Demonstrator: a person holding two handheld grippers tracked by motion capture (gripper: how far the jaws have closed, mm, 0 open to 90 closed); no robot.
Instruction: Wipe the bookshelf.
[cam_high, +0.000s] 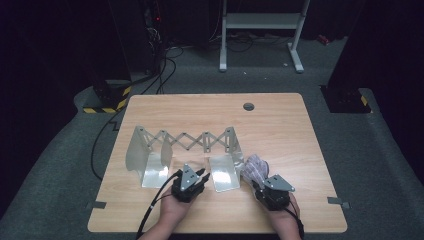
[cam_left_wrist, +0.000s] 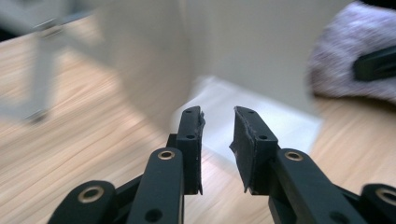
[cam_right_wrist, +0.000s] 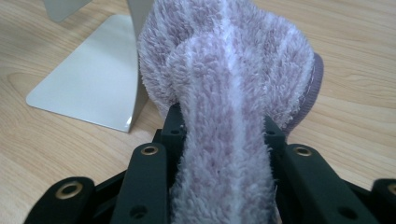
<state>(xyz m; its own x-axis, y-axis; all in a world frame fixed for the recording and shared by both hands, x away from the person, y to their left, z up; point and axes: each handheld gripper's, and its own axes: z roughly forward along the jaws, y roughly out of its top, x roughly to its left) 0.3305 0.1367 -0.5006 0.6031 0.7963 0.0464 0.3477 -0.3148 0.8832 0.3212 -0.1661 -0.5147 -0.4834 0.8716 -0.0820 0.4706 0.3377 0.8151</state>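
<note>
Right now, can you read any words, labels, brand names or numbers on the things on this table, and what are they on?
None can be read: no writing shows on the folding metal divider rack, the fluffy purple-and-white striped cloth held in the right gripper, the black left gripper or the wooden table.

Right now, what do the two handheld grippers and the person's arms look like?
Both grippers are black. The left gripper and right gripper each carry a grey three-cornered plate on top, and a black cable trails back from each. In the gripper views, each shows two black jaws on linkage arms with brass-coloured rivets. The left one's pads look rough-edged. The forearms show no sleeves.
</note>
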